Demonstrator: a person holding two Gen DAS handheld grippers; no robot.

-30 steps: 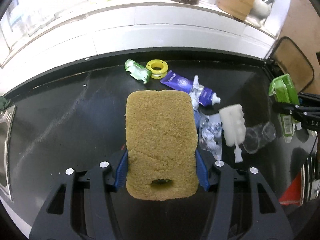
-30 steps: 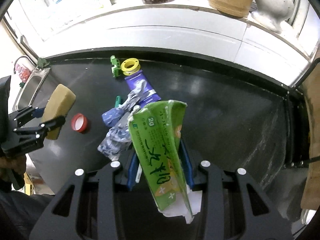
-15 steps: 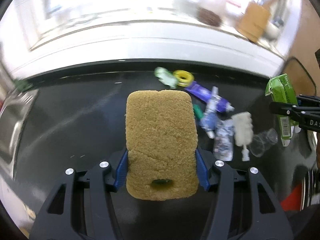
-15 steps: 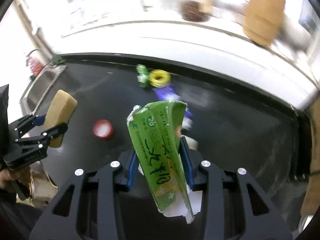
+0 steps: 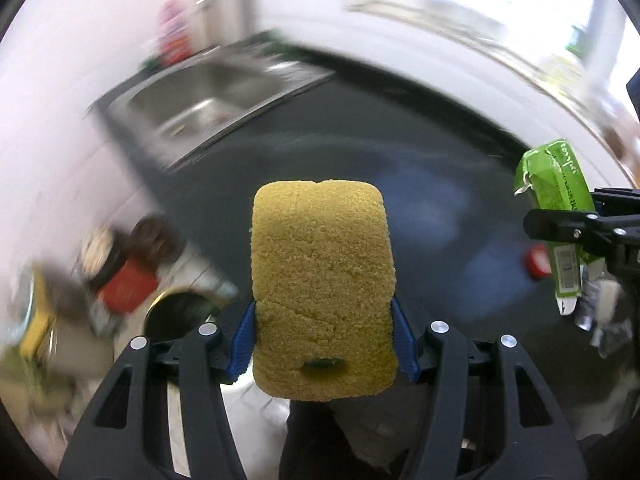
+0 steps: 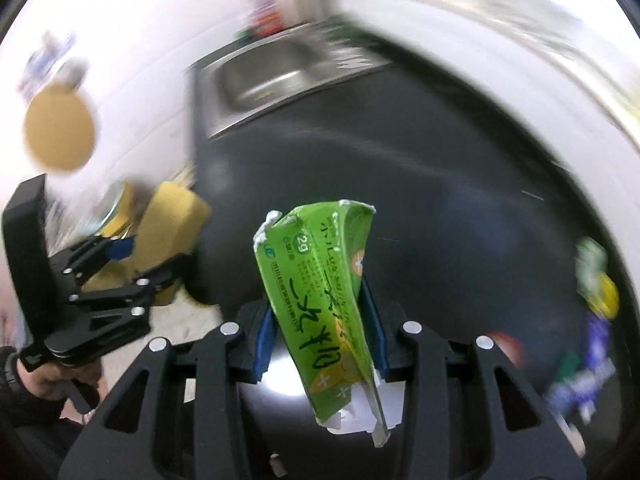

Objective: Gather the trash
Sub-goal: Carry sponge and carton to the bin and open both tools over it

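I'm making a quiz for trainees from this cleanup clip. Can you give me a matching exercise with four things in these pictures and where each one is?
Things:
1. yellow sponge
2. green packet
3. red cap
4. steel sink

Places:
A. lying loose on the dark countertop
B. clamped in the left gripper
C. set into the counter at its far end
D. clamped in the right gripper

Pairs: 1-B, 2-D, 3-A, 4-C
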